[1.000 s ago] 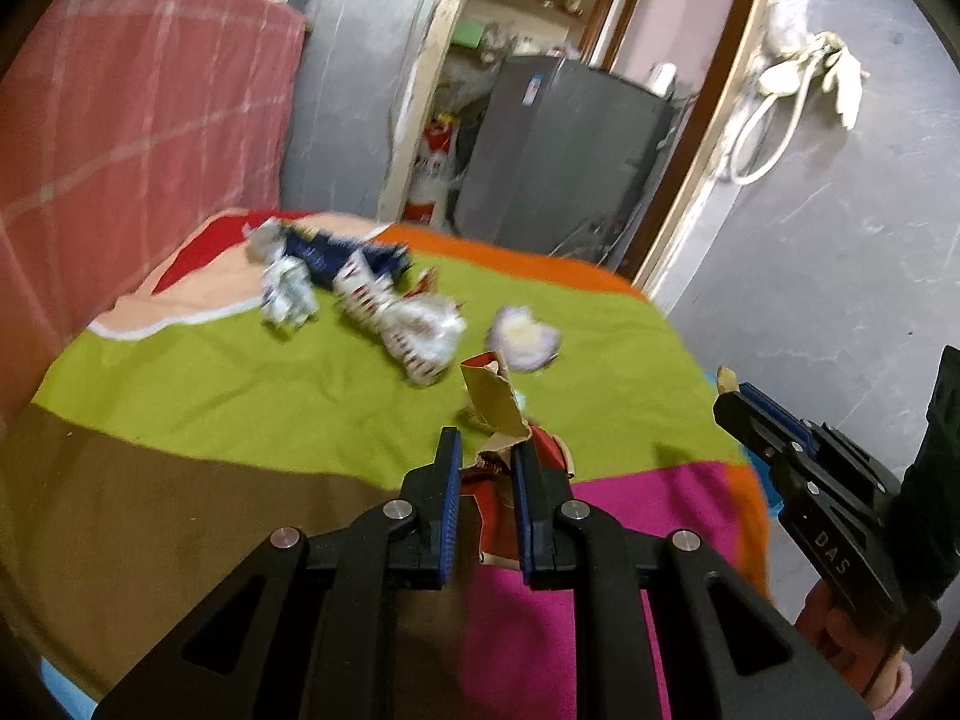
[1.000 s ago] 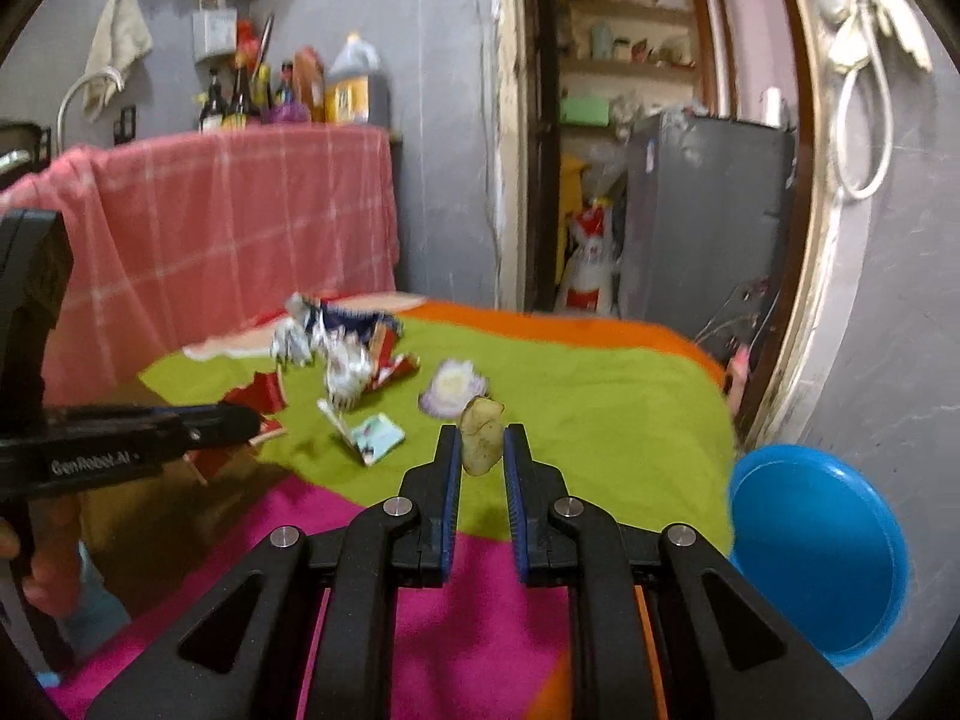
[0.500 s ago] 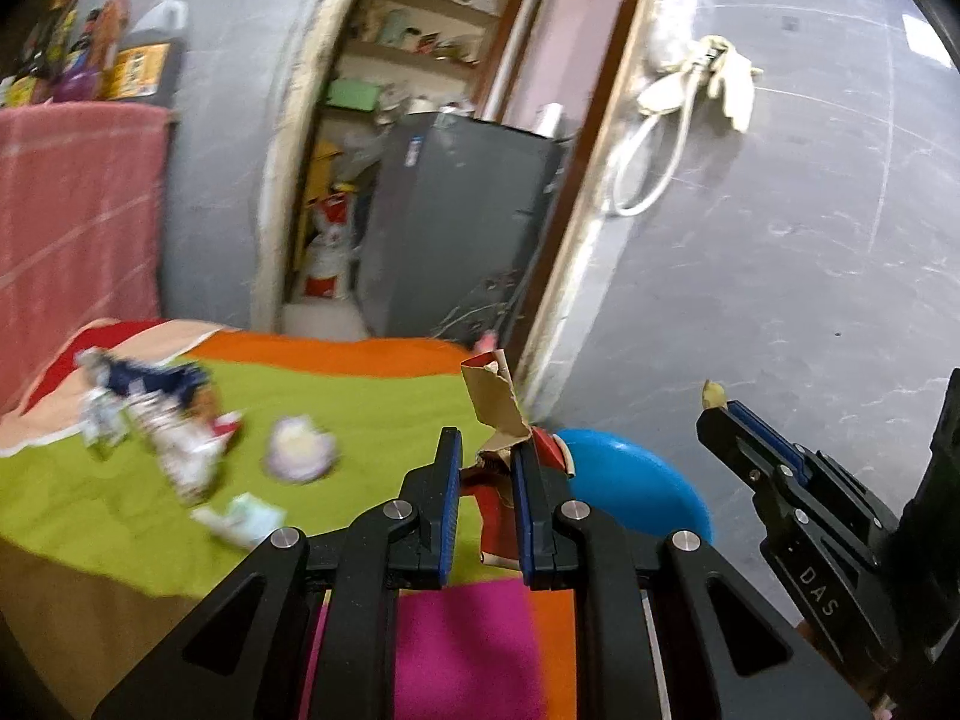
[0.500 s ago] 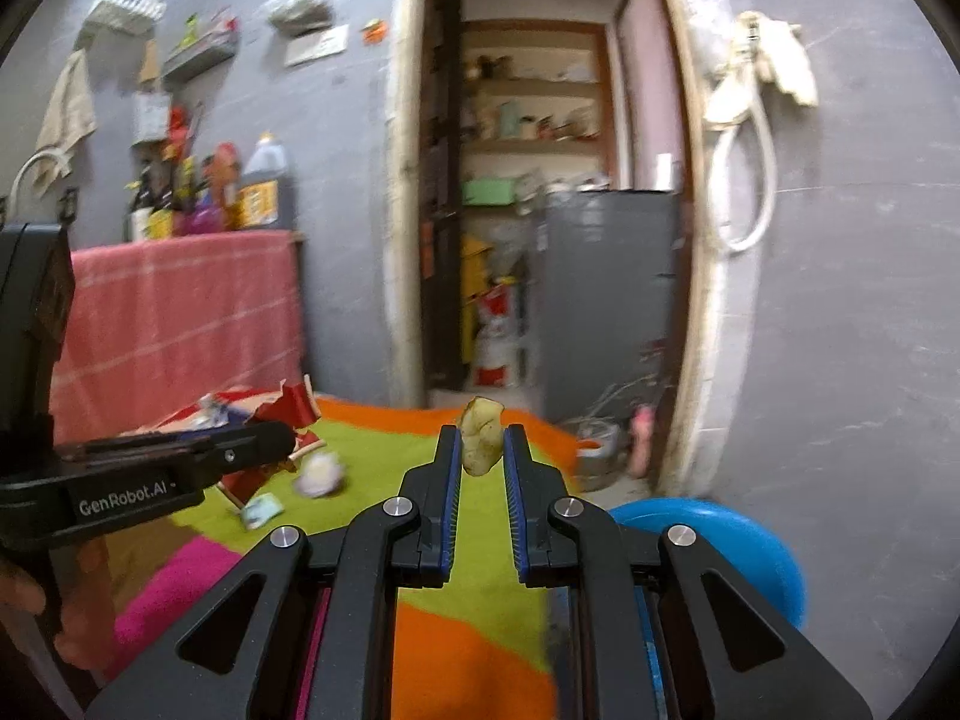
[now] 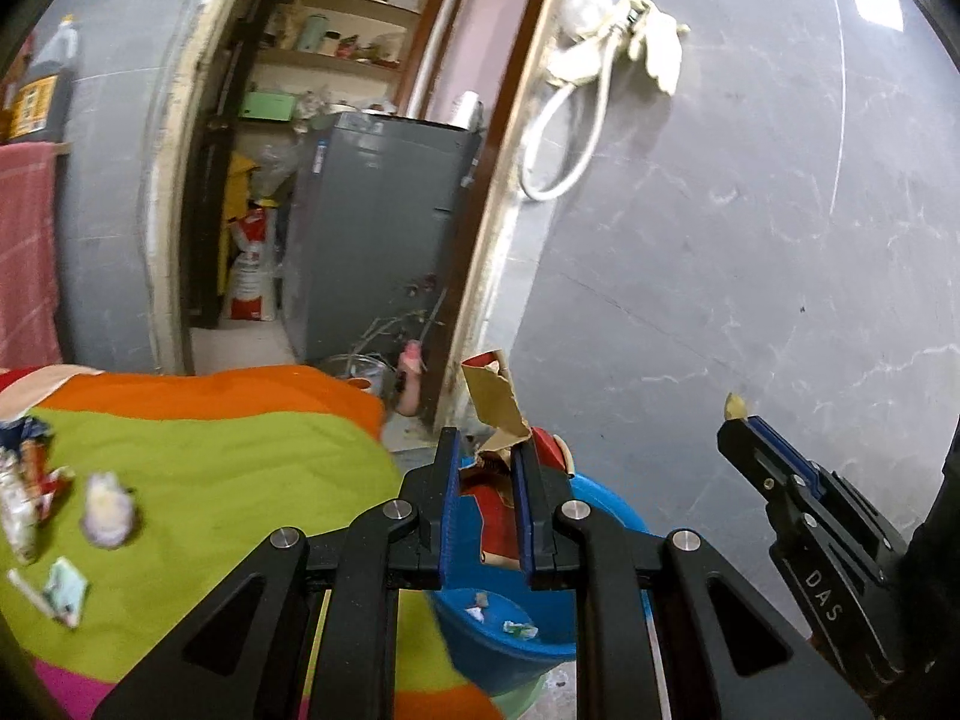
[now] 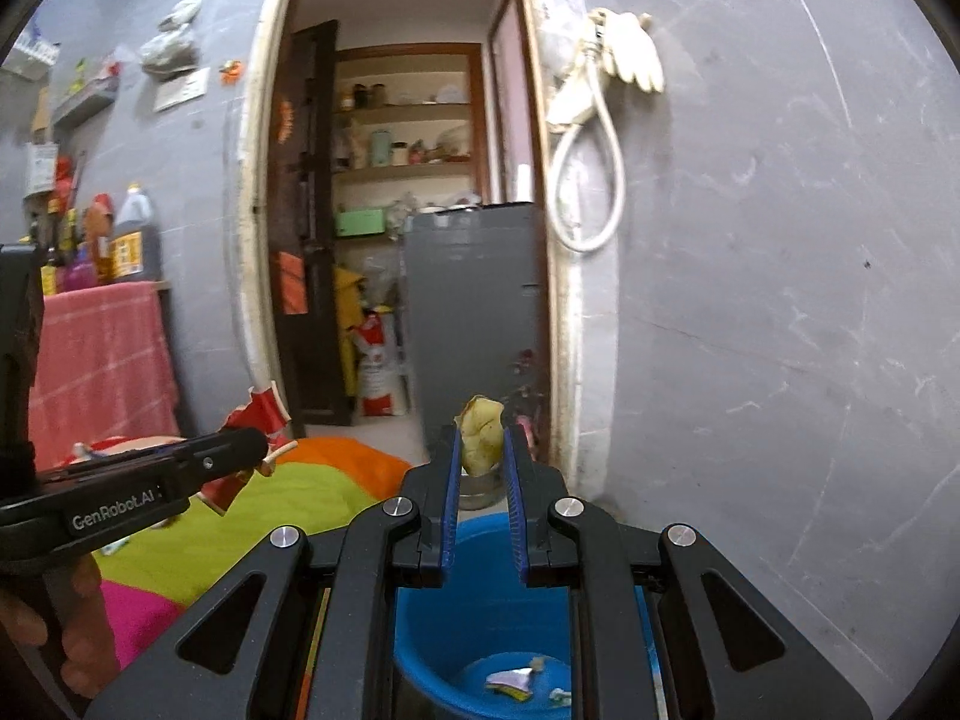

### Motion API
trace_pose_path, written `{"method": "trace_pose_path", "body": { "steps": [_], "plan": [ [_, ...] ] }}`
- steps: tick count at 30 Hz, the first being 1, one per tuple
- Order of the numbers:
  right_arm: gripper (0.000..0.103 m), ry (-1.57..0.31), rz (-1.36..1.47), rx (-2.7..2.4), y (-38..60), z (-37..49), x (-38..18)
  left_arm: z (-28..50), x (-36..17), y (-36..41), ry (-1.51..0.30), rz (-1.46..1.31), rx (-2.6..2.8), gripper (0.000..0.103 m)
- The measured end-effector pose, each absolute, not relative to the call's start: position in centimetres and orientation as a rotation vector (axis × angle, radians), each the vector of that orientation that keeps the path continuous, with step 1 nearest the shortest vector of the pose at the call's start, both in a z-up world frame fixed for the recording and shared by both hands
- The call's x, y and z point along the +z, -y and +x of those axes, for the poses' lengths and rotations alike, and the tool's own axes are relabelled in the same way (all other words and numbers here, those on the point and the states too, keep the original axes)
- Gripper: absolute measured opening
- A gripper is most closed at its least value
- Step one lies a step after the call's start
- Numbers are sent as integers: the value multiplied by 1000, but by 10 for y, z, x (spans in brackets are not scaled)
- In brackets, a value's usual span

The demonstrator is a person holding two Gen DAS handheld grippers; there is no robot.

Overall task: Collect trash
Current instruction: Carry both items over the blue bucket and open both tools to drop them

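My left gripper (image 5: pixel 485 456) is shut on a torn red and brown cardboard wrapper (image 5: pixel 498 408) and holds it above the near rim of the blue bucket (image 5: pixel 510 642). My right gripper (image 6: pixel 480 450) is shut on a small yellowish crumpled scrap (image 6: pixel 479 433) and hangs over the blue bucket (image 6: pixel 480 624), which has a few scraps at its bottom. Each gripper also shows in the other's view: the right one (image 5: pixel 735 420) at the right, the left one (image 6: pixel 258 441) at the left. More crumpled wrappers (image 5: pixel 108 501) lie on the colourful cloth (image 5: pixel 240 462).
The bucket stands on the floor beside the cloth-covered surface, close to a grey wall (image 5: pixel 750 240). Beyond is a doorway with a grey cabinet (image 5: pixel 378 228) and shelves. A small paper scrap (image 5: pixel 63 591) lies at the cloth's left.
Both grippers have swung right, away from the cloth and over to the blue bucket, each still holding its piece of trash. The bucket's inside has come into view.
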State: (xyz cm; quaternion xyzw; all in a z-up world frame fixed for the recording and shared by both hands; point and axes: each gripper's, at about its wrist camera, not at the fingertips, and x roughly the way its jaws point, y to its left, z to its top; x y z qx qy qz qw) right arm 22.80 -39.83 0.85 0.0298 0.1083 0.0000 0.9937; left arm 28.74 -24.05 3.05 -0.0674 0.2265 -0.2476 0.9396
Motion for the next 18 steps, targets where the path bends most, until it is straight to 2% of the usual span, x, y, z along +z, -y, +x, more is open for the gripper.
{"method": "trace_pose_path", "body": {
  "steps": [18],
  "plan": [
    [13, -297, 135, -58, 435, 253, -20, 333, -3, 291, -619, -105, -546, 13]
  ]
}}
